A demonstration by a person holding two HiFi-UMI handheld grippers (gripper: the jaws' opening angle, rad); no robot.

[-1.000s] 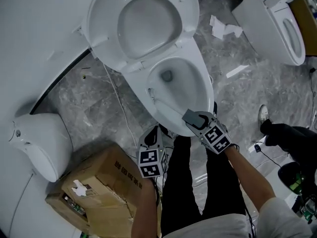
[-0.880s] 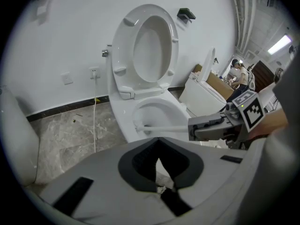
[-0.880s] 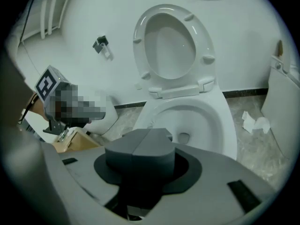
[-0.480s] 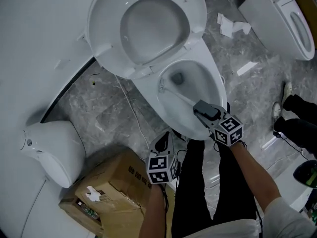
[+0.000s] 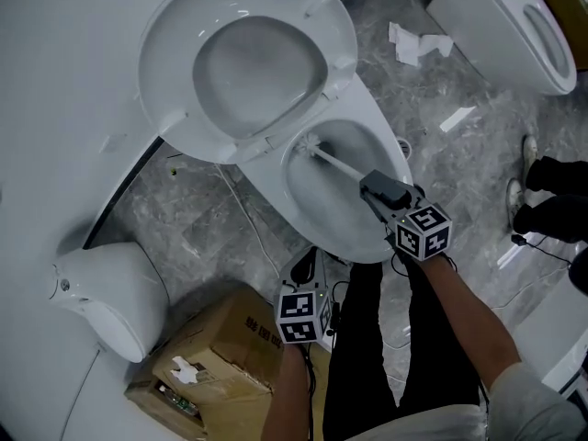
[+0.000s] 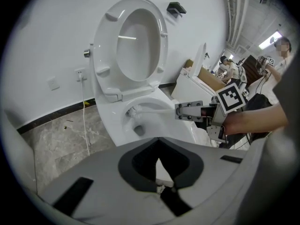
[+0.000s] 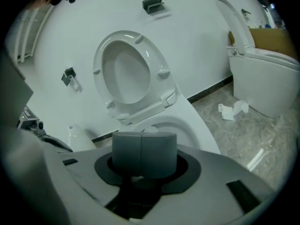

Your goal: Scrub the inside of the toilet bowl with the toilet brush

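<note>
Marble floor [image 5: 184,219] — one brush [image 5: 335,161], one box [image 5: 220,338]

The toilet bowl [image 5: 317,217] is white ceramic, smooth and glossy, and the raised seat and lid [image 5: 165,81] look like shiny white plastic with soft highlights. The toilet brush [image 5: 335,162] has a slim, smooth white handle. The floor [image 5: 202,219] is grey veined stone or stone-look tile with a dull polish. The wall [image 5: 64,62] is plain white and matt. The cardboard box [image 5: 220,347] is brown, matt and creased, and the scraps of paper [image 5: 413,42] are white and crumpled. The right gripper [image 5: 369,185] is matt grey plastic with darker, rubbery-looking pads [image 7: 126,153]. The trousers [image 5: 367,356] are black matt cloth.
</note>
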